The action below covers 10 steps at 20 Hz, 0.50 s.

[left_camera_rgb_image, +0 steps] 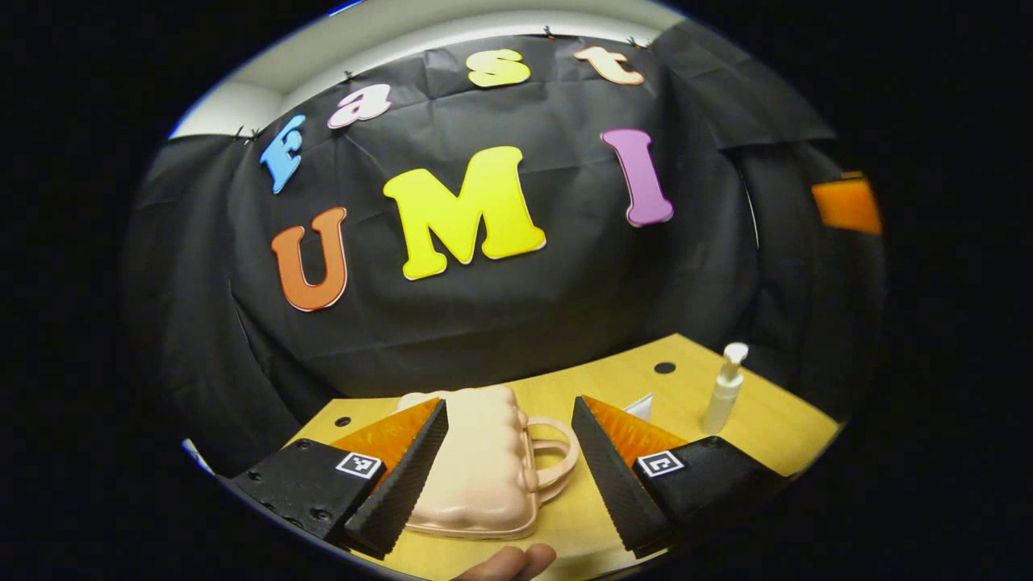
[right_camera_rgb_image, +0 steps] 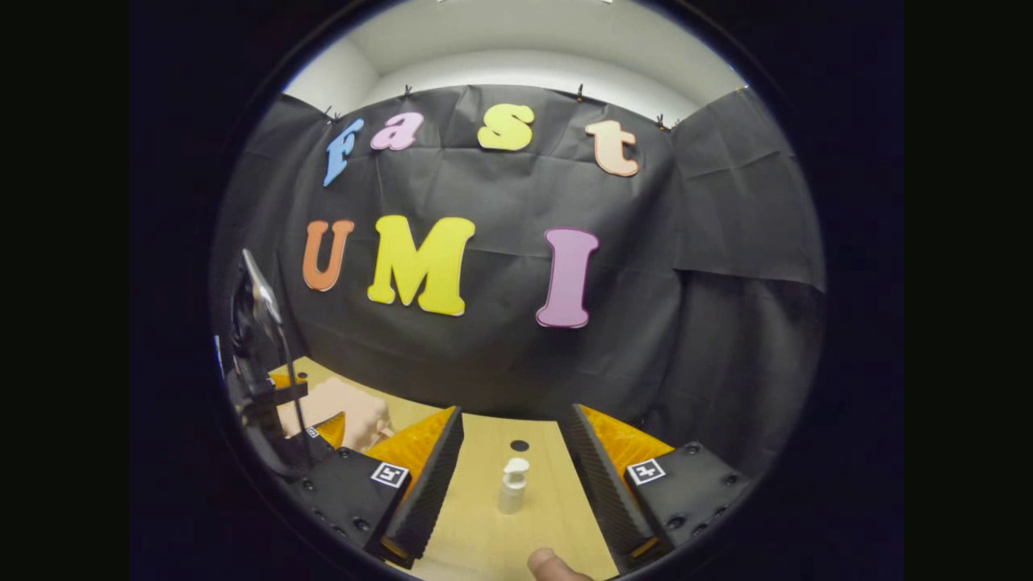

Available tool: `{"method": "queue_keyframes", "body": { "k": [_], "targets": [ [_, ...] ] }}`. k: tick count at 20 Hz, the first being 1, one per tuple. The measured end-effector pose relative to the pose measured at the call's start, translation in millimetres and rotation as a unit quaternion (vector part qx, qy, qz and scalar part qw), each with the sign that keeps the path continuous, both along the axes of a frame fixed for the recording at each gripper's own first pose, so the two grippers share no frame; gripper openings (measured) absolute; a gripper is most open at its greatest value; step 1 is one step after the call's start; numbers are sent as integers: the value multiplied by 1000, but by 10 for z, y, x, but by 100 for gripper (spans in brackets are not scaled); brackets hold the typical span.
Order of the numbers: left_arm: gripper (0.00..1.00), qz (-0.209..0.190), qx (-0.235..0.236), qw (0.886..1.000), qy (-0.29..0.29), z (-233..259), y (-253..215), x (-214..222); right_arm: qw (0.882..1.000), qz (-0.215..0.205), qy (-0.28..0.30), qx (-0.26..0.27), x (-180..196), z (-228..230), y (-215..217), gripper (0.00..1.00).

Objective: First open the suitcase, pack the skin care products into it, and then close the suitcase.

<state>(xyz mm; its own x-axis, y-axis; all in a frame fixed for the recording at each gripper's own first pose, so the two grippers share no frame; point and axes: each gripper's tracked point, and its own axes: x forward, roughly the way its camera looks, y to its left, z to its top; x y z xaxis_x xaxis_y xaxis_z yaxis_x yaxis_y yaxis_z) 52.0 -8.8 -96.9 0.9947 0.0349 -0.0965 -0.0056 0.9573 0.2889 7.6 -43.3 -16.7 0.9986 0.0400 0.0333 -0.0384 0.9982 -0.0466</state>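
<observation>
In the left gripper view, a fingertip pokes in at the near edge. The left gripper has its jaws spread wide over the shut suitcase on the table. Nothing is packed yet. The bottle stands far right.

In the right gripper view, the right gripper is spread too, with the bottle between its fingers but not touched. The suitcase sits far left.

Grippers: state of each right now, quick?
Left gripper: open, holding nothing, suitcase lying between its fingers.
Right gripper: open, holding nothing, pump bottle standing ahead on the table.
</observation>
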Motion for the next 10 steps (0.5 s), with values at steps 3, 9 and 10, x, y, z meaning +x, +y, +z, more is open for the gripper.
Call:
{"method": "queue_keyframes", "body": {
  "k": [3, 9, 10],
  "targets": [
    [99, -29, 79, 996, 17, -395, -142, 140, 1000, 0, 13, 7, 27, -145, -160, 80],
    [98, -5, 220, 971, 88, -1100, -52, 321, 999, -6, 29, 31, 227, -381, -566, 80],
    [98, 0, 253, 963, 97, -1162, -33, 351, 999, -5, 34, 36, 282, -443, -635, 80]
  ]
}}
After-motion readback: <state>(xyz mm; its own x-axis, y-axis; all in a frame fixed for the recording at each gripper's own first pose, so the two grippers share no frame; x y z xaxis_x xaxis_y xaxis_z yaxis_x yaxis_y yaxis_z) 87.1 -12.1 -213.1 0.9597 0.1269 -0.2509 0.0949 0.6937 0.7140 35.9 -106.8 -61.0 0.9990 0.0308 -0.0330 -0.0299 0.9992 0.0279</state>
